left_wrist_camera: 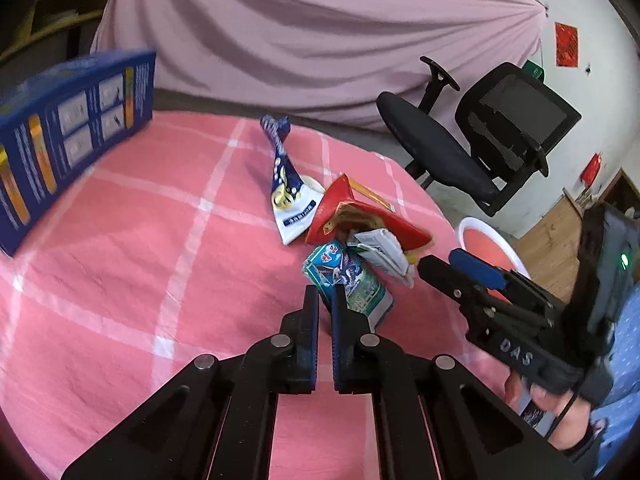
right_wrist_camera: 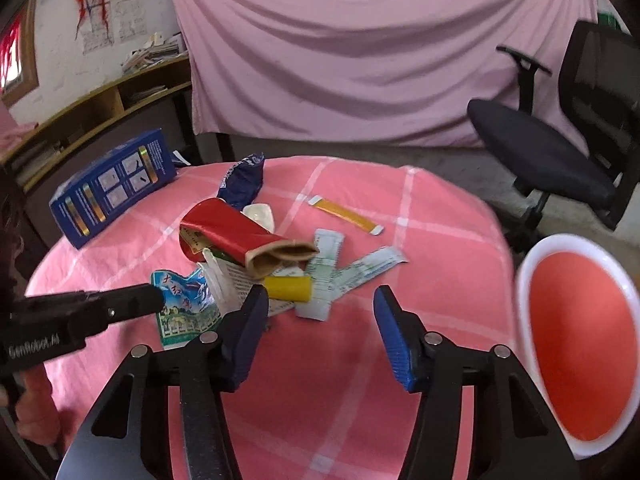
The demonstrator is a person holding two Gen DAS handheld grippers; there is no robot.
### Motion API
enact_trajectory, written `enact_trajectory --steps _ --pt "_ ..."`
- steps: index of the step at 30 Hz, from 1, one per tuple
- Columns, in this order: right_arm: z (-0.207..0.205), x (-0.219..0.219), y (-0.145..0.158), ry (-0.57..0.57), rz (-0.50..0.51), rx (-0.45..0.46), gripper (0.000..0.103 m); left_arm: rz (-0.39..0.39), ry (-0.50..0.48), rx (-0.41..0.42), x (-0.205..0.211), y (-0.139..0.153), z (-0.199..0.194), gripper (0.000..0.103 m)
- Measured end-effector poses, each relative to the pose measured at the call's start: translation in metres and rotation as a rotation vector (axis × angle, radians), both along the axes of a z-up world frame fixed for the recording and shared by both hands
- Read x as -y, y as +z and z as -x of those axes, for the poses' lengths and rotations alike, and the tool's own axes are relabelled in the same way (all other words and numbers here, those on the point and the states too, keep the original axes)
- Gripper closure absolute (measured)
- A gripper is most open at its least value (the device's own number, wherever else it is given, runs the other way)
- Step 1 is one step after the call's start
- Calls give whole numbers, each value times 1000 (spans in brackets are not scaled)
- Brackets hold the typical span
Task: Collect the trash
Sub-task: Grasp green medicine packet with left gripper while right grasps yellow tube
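Left gripper (left_wrist_camera: 325,300): jaws nearly together, pinched on the near edge of a crumpled teal wrapper (left_wrist_camera: 352,280); the clamped edge is hidden behind the fingers. Right gripper (right_wrist_camera: 320,304): jaws half apart, nothing between them, hovering just in front of the wrapper. Print on the wrapper is illegible. Behind the wrapper, a red carton (right_wrist_camera: 232,236) and paper scraps are heaped. Surface: pink checked tablecloth (right_wrist_camera: 344,380). Well behind the wrapper, a pink curtain (right_wrist_camera: 360,52) is hung.
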State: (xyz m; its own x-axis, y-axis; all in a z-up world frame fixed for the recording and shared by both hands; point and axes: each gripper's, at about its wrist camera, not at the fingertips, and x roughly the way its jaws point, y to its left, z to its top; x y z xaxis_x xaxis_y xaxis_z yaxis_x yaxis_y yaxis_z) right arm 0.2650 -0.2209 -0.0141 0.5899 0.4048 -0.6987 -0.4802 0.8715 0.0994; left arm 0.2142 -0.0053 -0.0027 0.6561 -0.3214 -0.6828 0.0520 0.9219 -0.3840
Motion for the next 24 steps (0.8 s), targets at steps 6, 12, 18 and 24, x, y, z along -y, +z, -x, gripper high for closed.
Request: enact_trajectory --steps 6,12,18,24 --pt "-6 -15 -5 21 20 -27 51 -90 -7 50 0 1 11 100" --pt "-14 -29 -7 44 39 -34 51 -124 4 64 1 -1 17 100" --pt "-16 -35 -12 60 66 -54 74 -135 19 73 1 -2 21 101" --pt "-6 -30 -10 67 67 -46 77 -185 10 114 8 3 29 102"
